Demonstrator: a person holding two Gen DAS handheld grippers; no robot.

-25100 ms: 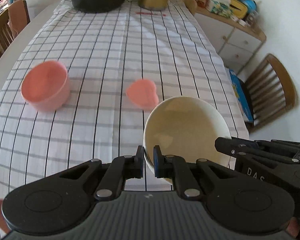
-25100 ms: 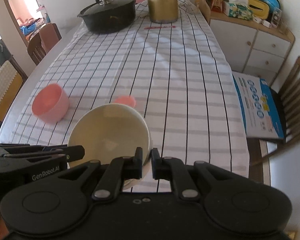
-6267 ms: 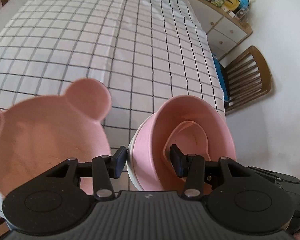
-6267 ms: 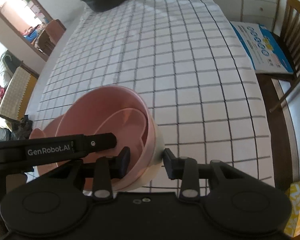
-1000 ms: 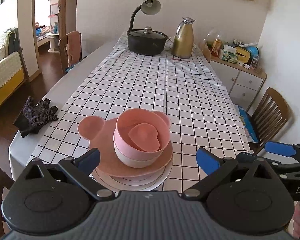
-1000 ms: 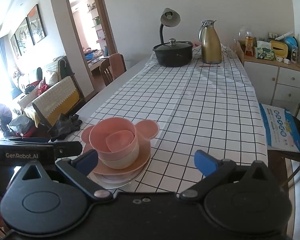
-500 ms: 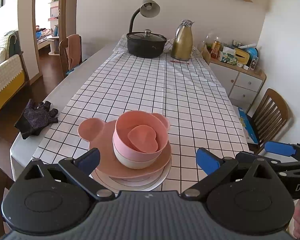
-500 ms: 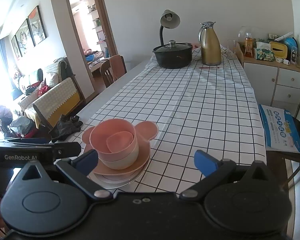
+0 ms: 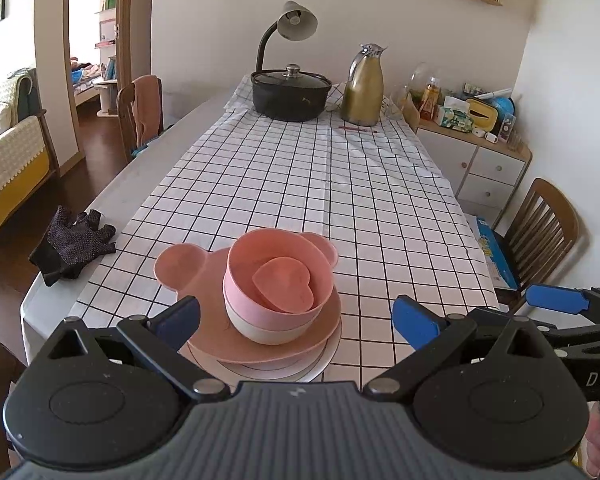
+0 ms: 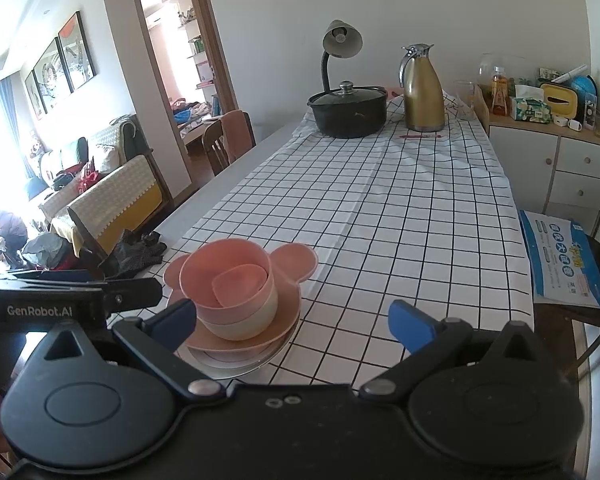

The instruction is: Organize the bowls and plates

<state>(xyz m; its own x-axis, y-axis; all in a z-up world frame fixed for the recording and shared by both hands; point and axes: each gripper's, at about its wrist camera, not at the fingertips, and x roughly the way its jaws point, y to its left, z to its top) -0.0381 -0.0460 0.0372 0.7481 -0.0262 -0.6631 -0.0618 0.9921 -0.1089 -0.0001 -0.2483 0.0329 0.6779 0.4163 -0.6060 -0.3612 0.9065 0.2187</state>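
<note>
At the near end of the checked tablecloth stands one stack. A white plate (image 9: 323,361) lies at the bottom, and a pink bear-eared plate (image 9: 179,265) rests on it. Above come a cream bowl (image 9: 260,330), then a pink bowl (image 9: 240,276) holding a small pink heart-shaped dish (image 9: 284,284). My left gripper (image 9: 296,320) is open, pulled back from the stack and empty. My right gripper (image 10: 294,322) is open too, with the stack (image 10: 228,288) ahead on its left. Neither touches the dishes.
A black lidded pot (image 9: 290,96), a gold jug (image 9: 362,92) and a desk lamp (image 9: 296,24) stand at the table's far end. A black glove (image 9: 68,244) lies on the left edge. A wooden chair (image 9: 540,220) and a cabinet (image 9: 488,168) are on the right.
Both views have tilted up a little. The stack has not moved and both grippers stay open and empty.
</note>
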